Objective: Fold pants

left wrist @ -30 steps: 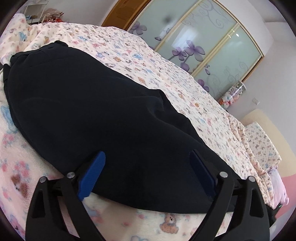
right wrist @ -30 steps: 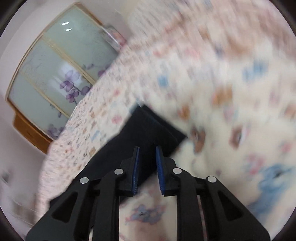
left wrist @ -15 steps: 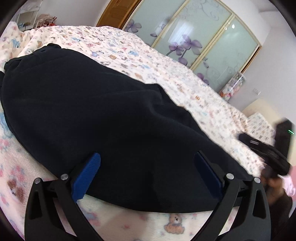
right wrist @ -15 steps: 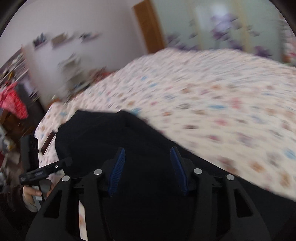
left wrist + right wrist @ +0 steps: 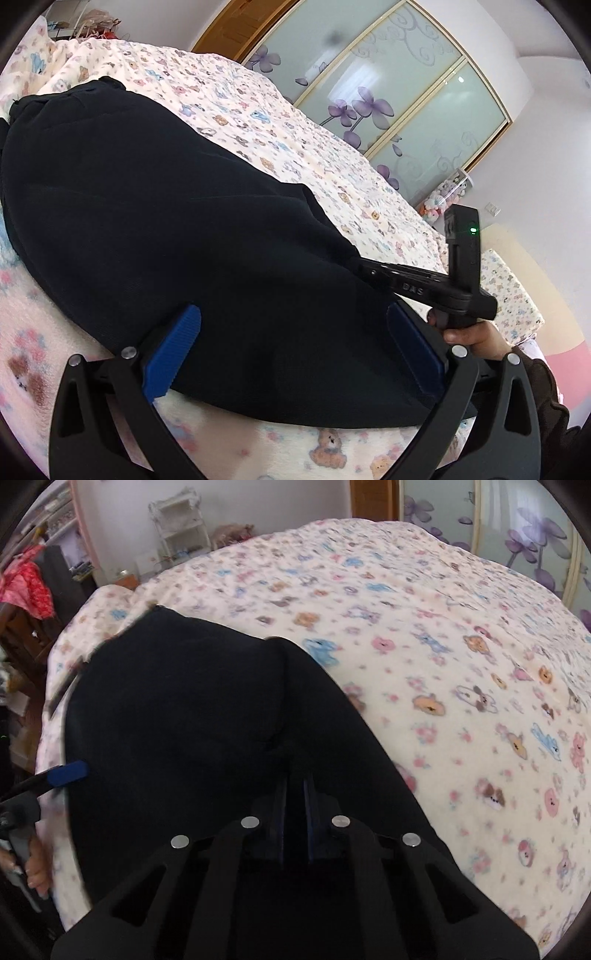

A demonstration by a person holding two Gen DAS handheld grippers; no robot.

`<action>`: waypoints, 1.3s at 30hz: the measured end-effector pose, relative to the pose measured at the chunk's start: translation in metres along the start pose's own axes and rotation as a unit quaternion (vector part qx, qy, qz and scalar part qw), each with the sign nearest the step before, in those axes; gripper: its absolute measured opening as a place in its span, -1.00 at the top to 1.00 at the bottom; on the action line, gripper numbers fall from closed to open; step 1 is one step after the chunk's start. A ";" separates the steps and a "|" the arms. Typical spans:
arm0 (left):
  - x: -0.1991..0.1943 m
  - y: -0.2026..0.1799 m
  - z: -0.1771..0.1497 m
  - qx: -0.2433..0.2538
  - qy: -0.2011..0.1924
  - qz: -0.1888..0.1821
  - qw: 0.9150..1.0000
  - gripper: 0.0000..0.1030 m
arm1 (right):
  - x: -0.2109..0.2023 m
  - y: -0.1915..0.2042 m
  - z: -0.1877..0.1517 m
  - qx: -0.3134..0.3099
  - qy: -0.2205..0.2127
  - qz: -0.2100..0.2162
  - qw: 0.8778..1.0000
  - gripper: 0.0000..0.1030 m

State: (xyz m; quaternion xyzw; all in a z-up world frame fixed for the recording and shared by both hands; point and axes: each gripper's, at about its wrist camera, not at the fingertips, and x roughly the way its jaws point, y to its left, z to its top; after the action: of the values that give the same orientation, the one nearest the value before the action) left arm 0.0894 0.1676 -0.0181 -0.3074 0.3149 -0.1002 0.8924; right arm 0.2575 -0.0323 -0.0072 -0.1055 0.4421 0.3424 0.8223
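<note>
left wrist | left gripper (image 5: 291, 354) jaws spread wide over black pants (image 5: 177, 221) | right gripper (image 5: 294, 794) jaws clenched on pants fabric

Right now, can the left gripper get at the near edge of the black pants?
Probably yes. The left gripper is open, its fingers straddling the near edge of the pants, with nothing between them and the cloth.

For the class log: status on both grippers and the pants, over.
Left gripper jaws open over the near edge of the pants. Right gripper jaws shut on pants fabric. Pants flat on the bed; no obstruction seen.
</note>
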 end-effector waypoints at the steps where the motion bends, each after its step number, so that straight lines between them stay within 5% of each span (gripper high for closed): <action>1: 0.000 0.000 0.000 -0.001 -0.001 0.000 1.000 -0.96 | -0.002 -0.003 0.004 0.007 -0.012 -0.007 1.000 0.87; 6: -0.002 0.001 0.002 -0.004 -0.014 0.012 1.000 -0.96 | -0.012 -0.026 0.015 0.064 -0.066 -0.027 0.995 0.97; 11: -0.001 -0.001 0.000 0.004 -0.011 0.023 1.000 -0.96 | 0.020 -0.022 0.001 0.049 -0.010 -0.046 0.998 0.95; 14: -0.001 -0.001 0.000 0.005 -0.009 0.021 1.000 -0.96 | -0.004 -0.027 0.000 0.078 -0.023 -0.033 0.996 0.91; 17: -0.005 0.005 0.003 -0.015 -0.015 0.003 1.000 -0.96 | -0.054 -0.055 -0.017 0.161 -0.083 0.012 0.983 0.90; 20: -0.011 0.011 0.005 -0.043 -0.033 -0.011 0.998 -0.96 | -0.075 -0.082 -0.043 0.235 -0.105 0.054 0.965 0.76; 22: -0.015 0.014 0.006 -0.053 -0.048 -0.010 0.997 -0.96 | -0.071 -0.100 -0.063 0.289 -0.084 0.078 0.950 0.31; 23: -0.017 0.014 0.006 -0.053 -0.053 -0.009 0.997 -0.96 | -0.064 -0.107 -0.075 0.308 -0.066 0.053 0.948 -0.05; 24: -0.017 0.015 0.007 -0.052 -0.055 -0.002 0.997 -0.96 | -0.056 -0.112 -0.084 0.315 -0.047 0.030 0.947 -0.04; 26: -0.014 0.014 0.006 -0.046 -0.050 0.016 0.998 -0.96 | -0.047 -0.120 -0.097 0.328 -0.043 0.022 0.944 0.39; 28: -0.013 0.015 0.006 -0.044 -0.046 0.015 0.998 -0.96 | -0.064 -0.118 -0.108 0.354 -0.080 0.034 0.931 0.40; 32: -0.020 0.020 0.011 -0.059 -0.047 -0.008 0.997 -0.96 | -0.088 -0.076 -0.122 0.312 -0.106 0.122 0.936 0.39; 35: -0.022 0.027 0.020 -0.084 -0.043 -0.045 0.994 -0.96 | -0.086 -0.034 -0.133 0.265 -0.083 0.193 0.941 0.39; 39: -0.014 0.020 0.036 -0.054 -0.036 -0.026 0.998 -0.96 | -0.058 0.000 -0.148 0.231 -0.005 0.185 0.955 0.38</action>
State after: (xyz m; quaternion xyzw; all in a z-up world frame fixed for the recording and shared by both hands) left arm 0.1004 0.2057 -0.0016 -0.3670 0.2790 -0.0948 0.8823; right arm 0.1386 -0.1301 -0.0475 0.1728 0.5169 0.3777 0.7485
